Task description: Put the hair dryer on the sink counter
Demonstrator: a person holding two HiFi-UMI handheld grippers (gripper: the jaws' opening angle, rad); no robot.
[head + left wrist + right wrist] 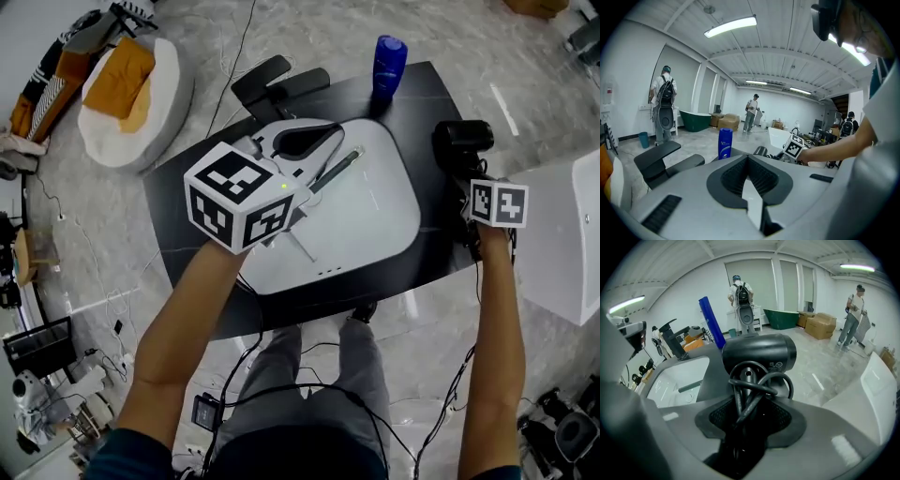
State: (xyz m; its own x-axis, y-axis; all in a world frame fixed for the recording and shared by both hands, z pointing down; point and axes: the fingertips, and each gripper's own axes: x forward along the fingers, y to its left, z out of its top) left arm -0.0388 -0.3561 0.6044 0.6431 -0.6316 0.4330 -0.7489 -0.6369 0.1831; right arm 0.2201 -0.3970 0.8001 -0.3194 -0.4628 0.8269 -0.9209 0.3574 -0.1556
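Observation:
A black hair dryer (461, 139) lies at the right end of the black sink counter (187, 246), its cord wound round the handle. My right gripper (466, 172) is at that handle. In the right gripper view the dryer (759, 352) fills the middle, and the handle and cord sit between the jaws of my right gripper (747, 405), which stand wide with the pads not pressing. My left gripper (337, 128) hovers over the white basin (375, 220), shut and holding nothing. Its tips (748, 157) meet in the left gripper view.
A blue bottle (389, 61) stands at the counter's back edge and a black faucet (272, 82) at its back left. A white beanbag (164, 89) with orange cloth lies on the floor far left, and a white block (562, 234) stands right. People (663, 108) stand in the background.

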